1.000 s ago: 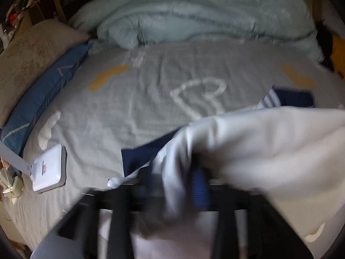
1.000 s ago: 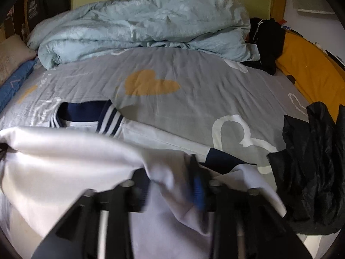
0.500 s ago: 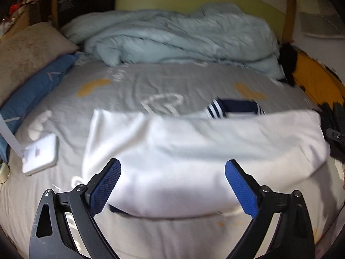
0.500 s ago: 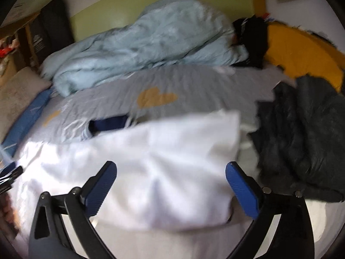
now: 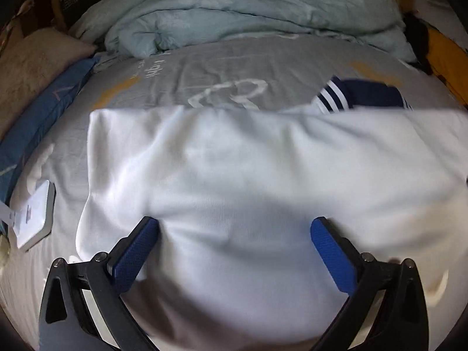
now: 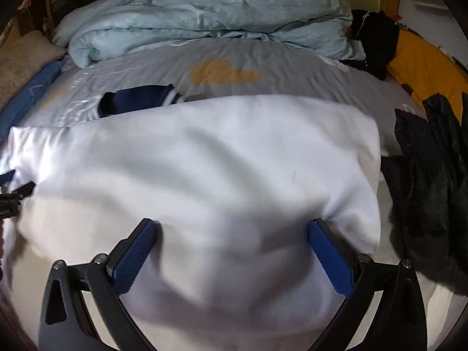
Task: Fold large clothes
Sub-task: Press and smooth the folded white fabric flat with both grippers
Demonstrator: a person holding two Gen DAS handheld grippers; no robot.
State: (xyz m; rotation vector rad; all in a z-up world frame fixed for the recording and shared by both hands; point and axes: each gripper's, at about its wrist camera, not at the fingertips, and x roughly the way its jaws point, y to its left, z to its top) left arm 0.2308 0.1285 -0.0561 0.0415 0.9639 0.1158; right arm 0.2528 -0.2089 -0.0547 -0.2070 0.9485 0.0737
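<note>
With its jaws just spread wide and nothing gripped, the left tool (image 5: 234, 234) hangs low over the near part of the white garment (image 5: 248, 175), and the right tool (image 6: 234, 234) does likewise, both having let the cloth fall onto the bed (image 6: 292, 58). That garment lies doubled across the bed's near half, probably released so the fold settles flat, its navy striped collar (image 5: 362, 96) peeking beyond the far fold edge. Toward the head end, a pale blue duvet (image 5: 248, 8) sits bunched, leaving room for folding.

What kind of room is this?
Most likely a bedroom. There's a bed with a grey sheet, a rumpled light-blue duvet at its far end, and a white garment laid out for folding.
</note>
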